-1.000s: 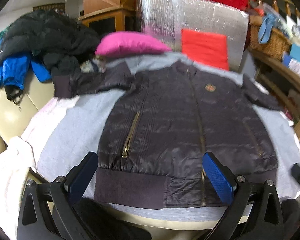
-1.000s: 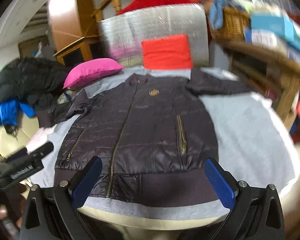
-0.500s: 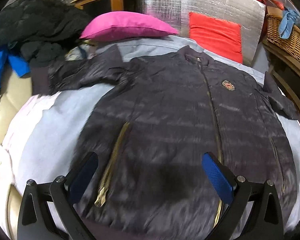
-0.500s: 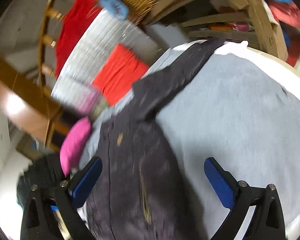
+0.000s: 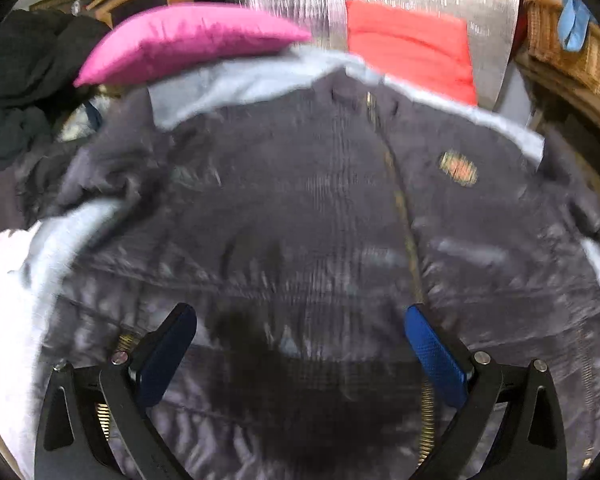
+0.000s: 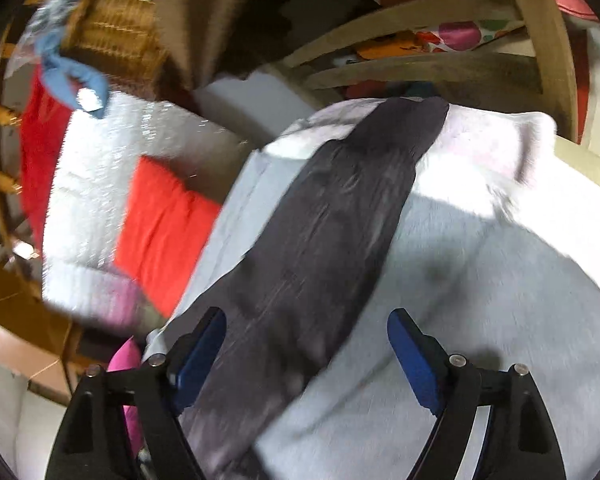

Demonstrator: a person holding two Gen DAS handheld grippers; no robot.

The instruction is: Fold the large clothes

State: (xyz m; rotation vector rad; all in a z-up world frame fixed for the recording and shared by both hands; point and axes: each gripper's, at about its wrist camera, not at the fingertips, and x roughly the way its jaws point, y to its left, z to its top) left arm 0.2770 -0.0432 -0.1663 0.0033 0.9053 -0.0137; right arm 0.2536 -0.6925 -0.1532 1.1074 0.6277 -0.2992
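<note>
I'm in what looks like a cluttered home room: a plump magenta cushion (image 5: pixel 188 40), a woven wicker basket (image 5: pixel 572 56), a curved wooden chair frame (image 6: pixel 440 32), piled dark clothes (image 5: pixel 28 80).

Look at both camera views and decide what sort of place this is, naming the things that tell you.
Probably a lived-in home, perhaps a cluttered bedroom or store room. A dark jacket lies spread on a grey-sheeted bed, with a pink pillow at its head and a wicker basket on wooden shelving.

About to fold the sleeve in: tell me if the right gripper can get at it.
Probably yes. The right gripper has open, just-narrowing jaws over the jacket sleeve, which lies flat on the grey sheet with nothing covering it.
</note>
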